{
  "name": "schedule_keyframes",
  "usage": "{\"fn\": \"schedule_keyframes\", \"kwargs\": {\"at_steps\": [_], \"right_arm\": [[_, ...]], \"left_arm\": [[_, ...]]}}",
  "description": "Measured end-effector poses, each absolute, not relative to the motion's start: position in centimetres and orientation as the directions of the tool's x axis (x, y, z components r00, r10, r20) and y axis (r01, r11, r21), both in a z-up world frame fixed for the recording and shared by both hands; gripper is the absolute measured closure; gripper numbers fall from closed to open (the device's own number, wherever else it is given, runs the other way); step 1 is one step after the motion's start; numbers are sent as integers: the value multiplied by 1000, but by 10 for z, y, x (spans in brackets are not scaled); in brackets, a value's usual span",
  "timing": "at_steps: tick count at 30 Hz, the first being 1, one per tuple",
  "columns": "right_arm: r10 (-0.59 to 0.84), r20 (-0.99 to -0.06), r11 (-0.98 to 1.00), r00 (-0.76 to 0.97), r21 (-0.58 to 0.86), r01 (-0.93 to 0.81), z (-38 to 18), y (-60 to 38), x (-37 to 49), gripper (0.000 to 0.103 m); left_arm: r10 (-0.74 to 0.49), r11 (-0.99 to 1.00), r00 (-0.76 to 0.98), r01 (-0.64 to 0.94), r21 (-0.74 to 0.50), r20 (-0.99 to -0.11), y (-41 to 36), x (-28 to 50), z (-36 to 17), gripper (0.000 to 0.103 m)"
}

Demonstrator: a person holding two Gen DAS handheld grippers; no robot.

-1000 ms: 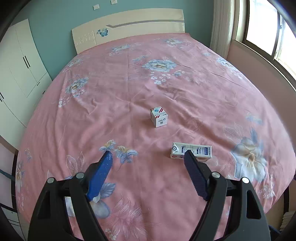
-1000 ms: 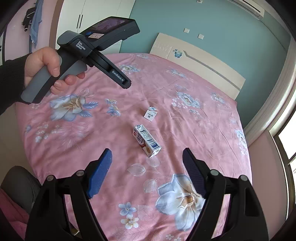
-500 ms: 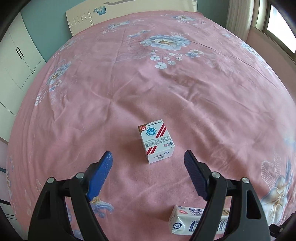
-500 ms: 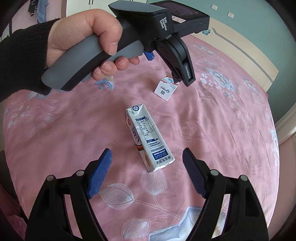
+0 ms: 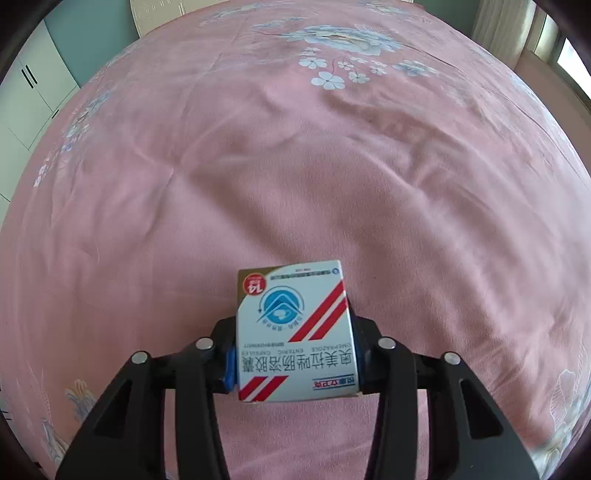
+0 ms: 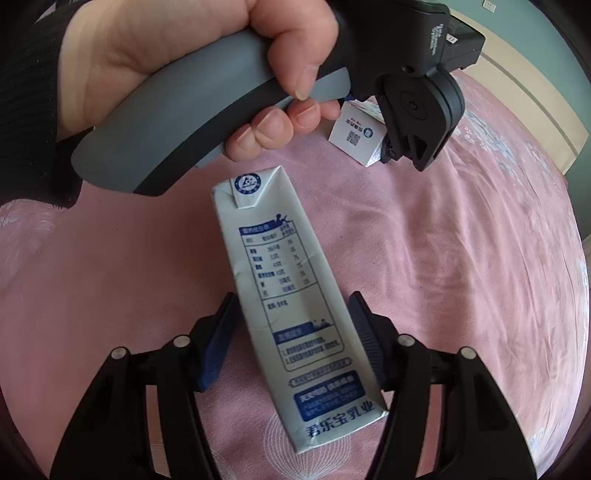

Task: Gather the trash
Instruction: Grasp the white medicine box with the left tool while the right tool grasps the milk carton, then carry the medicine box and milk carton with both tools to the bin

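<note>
A small white medicine box point(image 5: 293, 332) with red stripes and a blue logo lies on the pink bedspread; my left gripper point(image 5: 293, 363) is shut on its two sides. The box also shows in the right wrist view point(image 6: 356, 134), under the left gripper's head. A white and blue milk carton point(image 6: 291, 302) lies flat on the bed. My right gripper point(image 6: 295, 343) straddles its lower half, the right pad touching its side, the left pad a small gap away. The hand holding the left gripper point(image 6: 184, 74) fills the top of the right wrist view.
The pink floral bedspread point(image 5: 295, 166) spreads all around. White wardrobes point(image 5: 22, 99) stand to the left, a pale headboard point(image 6: 535, 110) is at the far end, and a window with a curtain point(image 5: 509, 29) is at the far right.
Both grippers moved forward and down. The left one closed on the medicine box. The right one narrowed around the milk carton.
</note>
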State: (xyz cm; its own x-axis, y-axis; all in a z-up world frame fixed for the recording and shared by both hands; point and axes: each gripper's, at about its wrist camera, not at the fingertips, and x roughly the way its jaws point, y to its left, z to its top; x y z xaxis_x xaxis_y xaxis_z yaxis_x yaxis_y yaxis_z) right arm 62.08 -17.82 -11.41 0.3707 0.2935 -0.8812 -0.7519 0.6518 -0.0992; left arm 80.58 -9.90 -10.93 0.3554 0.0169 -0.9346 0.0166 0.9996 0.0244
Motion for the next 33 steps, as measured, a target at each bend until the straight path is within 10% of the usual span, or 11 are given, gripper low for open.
{"fn": "schedule_keyframes", "kwargs": {"at_steps": [16, 33], "right_arm": [[259, -869, 757, 422, -89, -648, -67, -185, 594, 66], [158, -718, 865, 678, -231, -446, 171, -185, 447, 66]], "left_arm": [[75, 991, 470, 65, 119, -879, -70, 736, -33, 58], [51, 965, 717, 145, 221, -695, -4, 473, 198, 58]]}}
